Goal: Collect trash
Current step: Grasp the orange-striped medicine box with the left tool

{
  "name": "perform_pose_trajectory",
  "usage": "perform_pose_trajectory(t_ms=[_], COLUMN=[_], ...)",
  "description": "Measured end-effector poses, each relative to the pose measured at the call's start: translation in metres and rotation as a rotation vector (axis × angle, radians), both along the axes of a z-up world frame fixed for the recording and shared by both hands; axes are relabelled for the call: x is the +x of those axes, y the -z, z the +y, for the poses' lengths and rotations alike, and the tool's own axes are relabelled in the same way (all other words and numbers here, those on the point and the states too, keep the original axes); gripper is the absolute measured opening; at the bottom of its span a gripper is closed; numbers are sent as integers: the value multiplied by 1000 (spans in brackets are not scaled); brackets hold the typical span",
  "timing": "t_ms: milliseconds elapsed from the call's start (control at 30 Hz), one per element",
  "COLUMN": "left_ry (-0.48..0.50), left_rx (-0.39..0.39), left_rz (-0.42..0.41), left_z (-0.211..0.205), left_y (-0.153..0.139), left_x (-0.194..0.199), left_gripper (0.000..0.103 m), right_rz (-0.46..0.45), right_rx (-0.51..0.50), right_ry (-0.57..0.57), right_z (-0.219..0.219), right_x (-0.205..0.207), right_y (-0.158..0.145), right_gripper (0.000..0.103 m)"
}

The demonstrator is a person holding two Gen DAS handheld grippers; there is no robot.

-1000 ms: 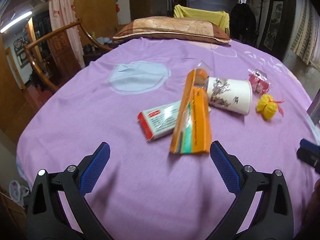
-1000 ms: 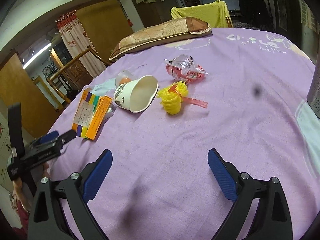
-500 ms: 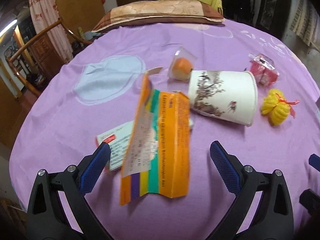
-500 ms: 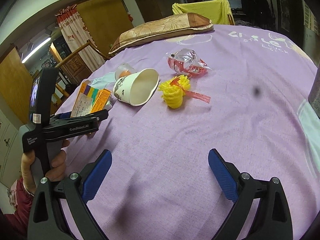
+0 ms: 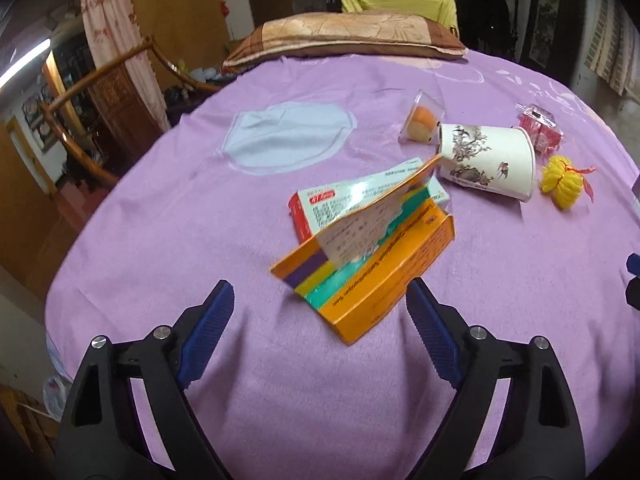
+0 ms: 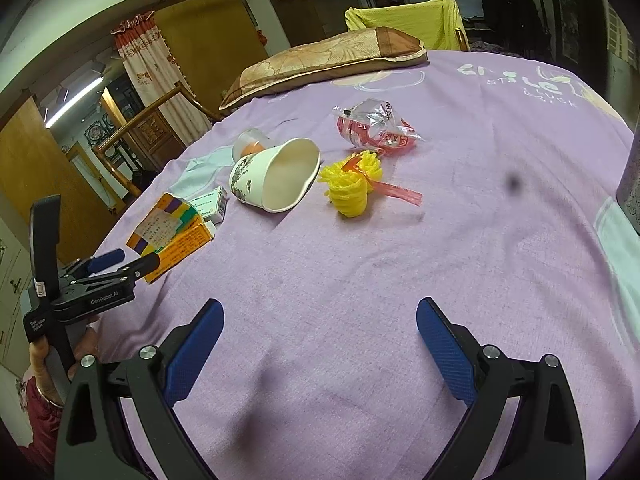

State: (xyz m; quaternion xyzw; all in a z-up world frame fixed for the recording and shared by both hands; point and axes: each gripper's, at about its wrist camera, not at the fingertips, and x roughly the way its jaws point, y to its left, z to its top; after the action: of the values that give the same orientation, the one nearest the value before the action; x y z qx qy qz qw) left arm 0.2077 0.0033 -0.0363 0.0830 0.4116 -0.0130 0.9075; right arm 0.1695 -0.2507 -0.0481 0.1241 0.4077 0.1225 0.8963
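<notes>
Trash lies on a purple bedspread [image 5: 168, 208]. An orange box [image 5: 372, 268] with an open flap lies just ahead of my open left gripper [image 5: 318, 328], overlapping a red-and-white box [image 5: 344, 204]. Beyond them lie a tipped paper cup [image 5: 486, 160], a clear cup with an orange lump [image 5: 422, 122], a yellow net [image 5: 564, 186] and a red wrapper [image 5: 538, 132]. My right gripper [image 6: 320, 344] is open and empty, well short of the paper cup [image 6: 276, 176], yellow net [image 6: 352, 186] and wrapper [image 6: 376, 128]. The left gripper [image 6: 120, 262] shows at the orange box [image 6: 172, 232].
A brown pillow [image 5: 344, 36] lies at the far edge of the bed. A pale blue patch [image 5: 288, 136] marks the spread. A wooden chair [image 5: 80, 120] stands left of the bed. A dark object [image 6: 630, 184] rises at the right edge.
My left gripper has swung and closed in on the orange box, which now lies just ahead of its fingers. My right gripper has barely moved.
</notes>
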Motion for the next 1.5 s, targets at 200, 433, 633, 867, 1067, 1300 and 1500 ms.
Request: perform_pose_trajectory(t_ms=[200, 433, 633, 867, 1067, 1300, 1500], left_ry=[90, 169, 242, 145, 204, 239, 259], left_rx=[67, -75, -179, -63, 36, -65, -68], left_rz=[-32, 182, 243, 120, 86, 203, 182], left_z=[-26, -29, -40, -36, -46, -56, -70], left_y=[0, 19, 18, -3, 0, 21, 20], left_x=[9, 24, 1, 4, 13, 29, 25], left_gripper=[95, 95, 95, 96, 96, 93, 91], right_rz=[6, 5, 0, -5, -6, 3, -10], right_rx=[14, 8, 9, 22, 17, 38, 22], right_ry=[11, 2, -3, 5, -8, 5, -5], right_z=[-2, 1, 2, -1, 2, 0, 3], right_x=[0, -1, -2, -4, -4, -5, -7], right_y=[1, 2, 2, 1, 1, 2, 0], right_gripper=[95, 96, 96, 96, 97, 97, 97])
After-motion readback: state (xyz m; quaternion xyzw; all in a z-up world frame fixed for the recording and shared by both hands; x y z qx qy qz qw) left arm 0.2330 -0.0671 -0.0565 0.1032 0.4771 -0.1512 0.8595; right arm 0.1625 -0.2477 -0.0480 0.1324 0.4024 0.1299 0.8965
